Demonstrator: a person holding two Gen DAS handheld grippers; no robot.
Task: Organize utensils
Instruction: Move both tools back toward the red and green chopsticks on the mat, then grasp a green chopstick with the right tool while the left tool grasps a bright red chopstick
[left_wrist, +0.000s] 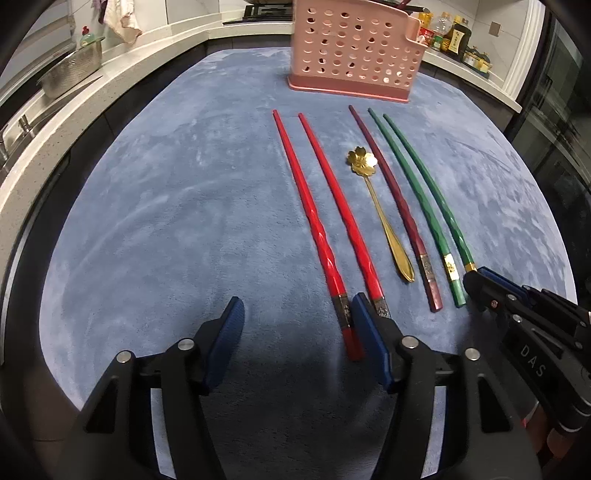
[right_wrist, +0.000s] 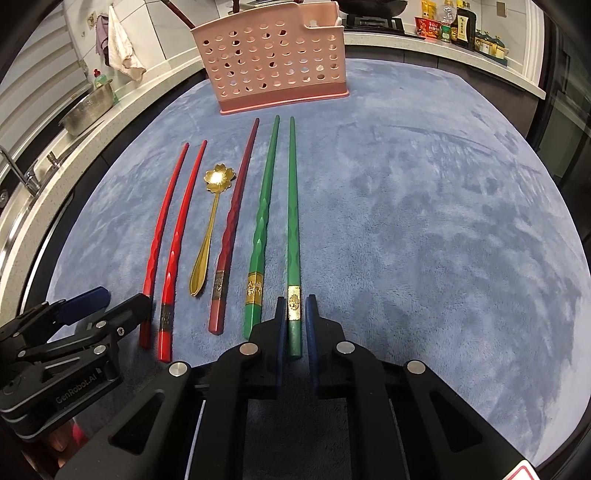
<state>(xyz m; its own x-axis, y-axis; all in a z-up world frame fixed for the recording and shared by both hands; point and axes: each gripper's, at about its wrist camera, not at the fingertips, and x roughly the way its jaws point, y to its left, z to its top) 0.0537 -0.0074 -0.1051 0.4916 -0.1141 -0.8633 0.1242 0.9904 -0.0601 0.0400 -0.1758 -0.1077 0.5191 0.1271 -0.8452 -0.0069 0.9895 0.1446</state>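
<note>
My blue-padded black right gripper (right_wrist: 294, 314); green chopsticks (right_wrist: 264, 206), gold bands; red chopsticks (left_wrist: 314, 225); maroon chopstick (left_wrist: 391, 206); gold spoon (left_wrist: 380, 210); pink holed basket (left_wrist: 354, 51); blue cloth (left_wrist: 184, 206).

Your left gripper (left_wrist: 297, 317) stands open over the blue mat (left_wrist: 166, 203), its right pad beside the two red chopsticks (left_wrist: 321, 221). Rightward lie the gold spoon (left_wrist: 384, 218), maroon chopstick (left_wrist: 399, 206) and green chopsticks (left_wrist: 424, 199); the pink basket (left_wrist: 354, 48) stands behind.

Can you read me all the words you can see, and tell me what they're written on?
"DAS": on the right gripper body.
"GenRobot.AI": on the left gripper body.
Sauce bottles labels: too small to read.
Chopstick bands: gold patterns, unreadable.
</note>
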